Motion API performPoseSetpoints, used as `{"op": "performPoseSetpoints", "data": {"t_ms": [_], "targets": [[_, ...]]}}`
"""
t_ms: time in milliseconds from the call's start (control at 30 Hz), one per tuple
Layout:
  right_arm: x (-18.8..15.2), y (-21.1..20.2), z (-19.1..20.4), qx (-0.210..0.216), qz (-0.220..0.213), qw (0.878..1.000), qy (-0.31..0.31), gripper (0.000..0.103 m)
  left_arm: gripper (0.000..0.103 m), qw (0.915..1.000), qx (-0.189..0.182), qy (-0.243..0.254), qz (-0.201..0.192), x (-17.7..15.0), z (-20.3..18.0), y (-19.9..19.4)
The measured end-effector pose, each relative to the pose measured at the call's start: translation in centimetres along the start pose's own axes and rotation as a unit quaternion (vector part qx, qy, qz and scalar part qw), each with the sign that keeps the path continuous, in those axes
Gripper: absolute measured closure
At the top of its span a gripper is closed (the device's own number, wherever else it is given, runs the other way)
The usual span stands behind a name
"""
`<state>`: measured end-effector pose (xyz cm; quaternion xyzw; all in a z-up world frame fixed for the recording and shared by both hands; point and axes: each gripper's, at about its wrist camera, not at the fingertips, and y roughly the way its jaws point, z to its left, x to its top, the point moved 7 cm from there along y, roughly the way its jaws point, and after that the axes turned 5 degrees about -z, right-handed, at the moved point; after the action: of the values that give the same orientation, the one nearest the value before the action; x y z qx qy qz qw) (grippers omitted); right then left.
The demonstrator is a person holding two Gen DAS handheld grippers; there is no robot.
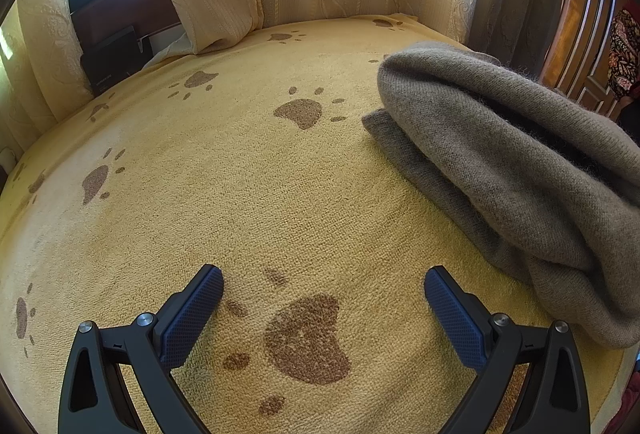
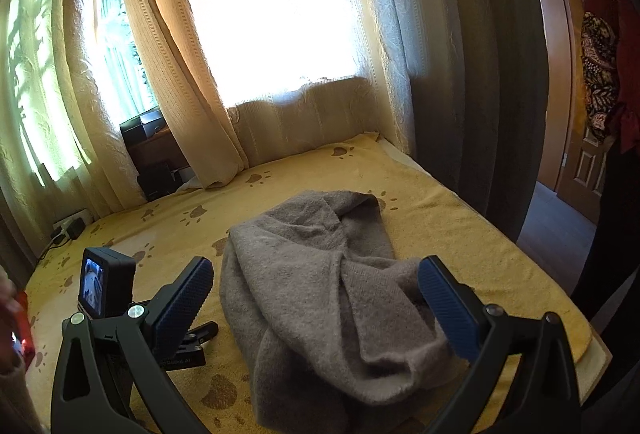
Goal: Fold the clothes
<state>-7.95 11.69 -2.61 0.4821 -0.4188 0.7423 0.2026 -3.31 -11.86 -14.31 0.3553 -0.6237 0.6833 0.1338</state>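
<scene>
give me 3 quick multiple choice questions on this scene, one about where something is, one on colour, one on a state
1. Where does the grey knit garment lie?
A. on the yellow bedspread
B. on the floor
C. over the door

2. What colour are the paw prints on the bedspread?
A. blue
B. brown
C. white

3. How are the left tongs?
A. shut on the garment
B. shut on nothing
C. open, holding nothing

Answers:
1. A, it lies crumpled on the bedspread.
2. B, brown prints on yellow cloth.
3. C, the fingers stand wide apart over bare bedspread.
</scene>
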Motion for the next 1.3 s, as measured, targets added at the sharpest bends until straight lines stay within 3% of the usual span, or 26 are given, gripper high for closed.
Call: {"op": "performPoseSetpoints", "data": {"t_ms": [200,333,433,533,700,733,767,867,933,1067,1233,1300], "targets": [[-1.7,1.8,-0.7,0.018,0.012,1.0,0.012,0.0,0.0,1.0,0.0,0.009,0.0,0.2,-0.5,0.2],[-2.4,-1.5,-2.8,-0.015,-0.045,0.998,-0.031,0.0,0.0,0.9999,0.001,0.011,0.0,0.5,-0.9,0.4],[-3.2,-2.5,-5.2,-0.047,-0.061,0.997,-0.03,0.0,0.0,1.0,0.0,0.005,0.0,0.5,-0.8,0.4],[-3.7,-2.0,-6.1,-0.023,-0.059,0.998,0.017,0.0,0.0,1.0,0.005,0.003,0.0,0.5,-0.6,0.3],[-4.2,-1.1,-5.3,0.02,-0.048,0.998,0.038,0.0,0.0,0.9972,0.068,-0.028,-0.007,0.4,1.5,-0.7],[-4.3,-0.9,-5.0,0.025,-0.046,0.998,0.036,0.0,0.0,0.9937,0.105,-0.034,-0.019,0.7,2.5,-1.4],[-4.4,-0.8,-4.8,0.031,-0.043,0.998,0.035,0.0,0.0,0.983,0.173,-0.037,-0.05,1.4,4.2,-3.0],[-4.8,-0.4,-4.0,0.049,-0.036,0.998,0.03,0.0,0.0,0.9425,0.305,-0.032,-0.132,4.4,8.3,-8.4],[-5.0,-0.1,-3.5,0.061,-0.031,0.997,0.027,0.0,0.0,0.9314,0.327,-0.045,-0.153,6.1,10.3,-10.7],[-5.0,0.1,-3.6,0.073,-0.029,0.996,0.038,0.0,0.0,0.9218,0.339,-0.06,-0.178,8.1,11.8,-13.3],[-5.1,0.6,-4.1,0.077,-0.02,0.995,0.054,0.0,0.0,0.9273,0.334,-0.032,-0.166,8.4,9.9,-12.3],[-5.2,0.7,-4.3,0.077,-0.018,0.995,0.059,0.0,0.0,0.943,0.293,-0.002,-0.157,8.3,8.2,-11.0]]}}
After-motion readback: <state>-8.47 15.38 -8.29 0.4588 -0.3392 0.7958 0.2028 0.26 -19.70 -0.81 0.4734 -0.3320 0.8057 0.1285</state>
